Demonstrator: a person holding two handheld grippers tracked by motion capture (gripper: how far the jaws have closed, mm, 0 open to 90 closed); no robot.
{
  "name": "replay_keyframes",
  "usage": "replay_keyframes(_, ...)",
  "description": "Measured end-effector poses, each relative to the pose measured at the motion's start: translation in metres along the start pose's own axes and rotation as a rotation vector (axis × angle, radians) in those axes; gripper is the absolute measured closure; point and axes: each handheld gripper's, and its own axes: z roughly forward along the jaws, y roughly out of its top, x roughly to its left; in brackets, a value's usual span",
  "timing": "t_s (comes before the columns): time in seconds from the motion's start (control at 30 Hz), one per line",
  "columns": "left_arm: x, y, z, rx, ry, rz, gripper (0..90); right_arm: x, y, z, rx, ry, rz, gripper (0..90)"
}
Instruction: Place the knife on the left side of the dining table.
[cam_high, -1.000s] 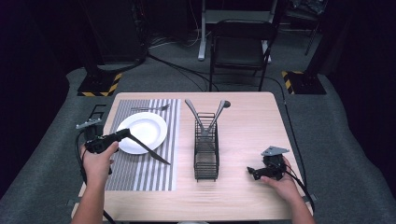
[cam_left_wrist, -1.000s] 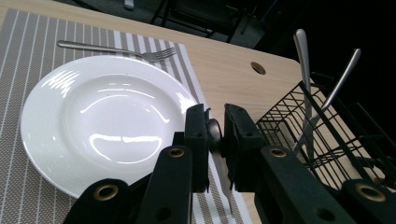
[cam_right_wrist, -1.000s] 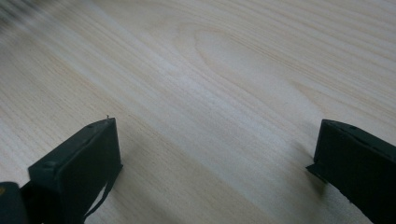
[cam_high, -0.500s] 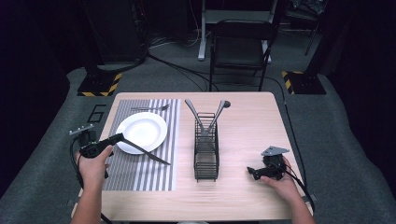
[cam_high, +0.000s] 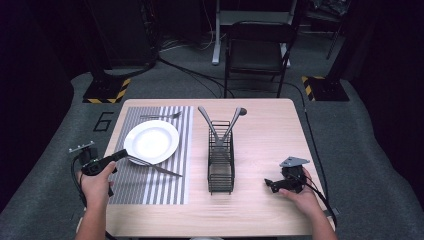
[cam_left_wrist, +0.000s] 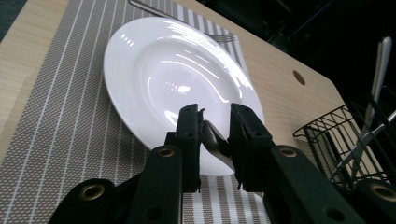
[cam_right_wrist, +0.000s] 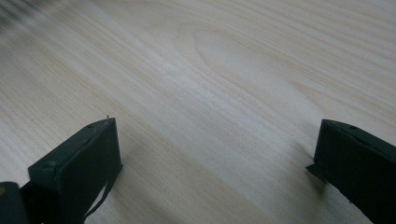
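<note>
Knife (cam_high: 159, 169) lies with its handle end on the near rim of the white plate (cam_high: 151, 141), blade slanting off onto the striped placemat (cam_high: 150, 185). Your left claw (cam_left_wrist: 214, 126) has just been opening; its jaws straddle the handle without pressing it, so it's released. Your right claw (cam_right_wrist: 215, 154) rests wide apart on the bare counter (cam_high: 260, 210), right of the plate, past the wire caddy (cam_high: 220, 167).

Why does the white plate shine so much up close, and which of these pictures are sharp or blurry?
Left gripper view: overhead light streaks glare across the glossy round white plate, sharp; the near black jaws are soft. Right gripper view: the pale wooden table blurs at the top left corner. High view: table lit, surroundings dark.
</note>
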Motion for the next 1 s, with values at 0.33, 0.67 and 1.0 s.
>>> replay_keyframes(0.33, 0.017, -0.009, 0.004, 0.004, 0.015, -0.063, 72.3, 0.000, 0.000, 0.000, 0.001, 0.001, 0.002, 0.0)
replay_keyframes(0.67, 0.033, -0.018, 0.010, 0.015, 0.045, -0.098, 70.6, 0.000, 0.000, 0.000, 0.002, 0.003, 0.004, 0.0)
replay_keyframes(1.0, 0.040, -0.026, 0.011, 0.006, 0.073, -0.124, 70.1, 0.000, 0.000, 0.000, 0.001, 0.002, 0.003, 0.0)
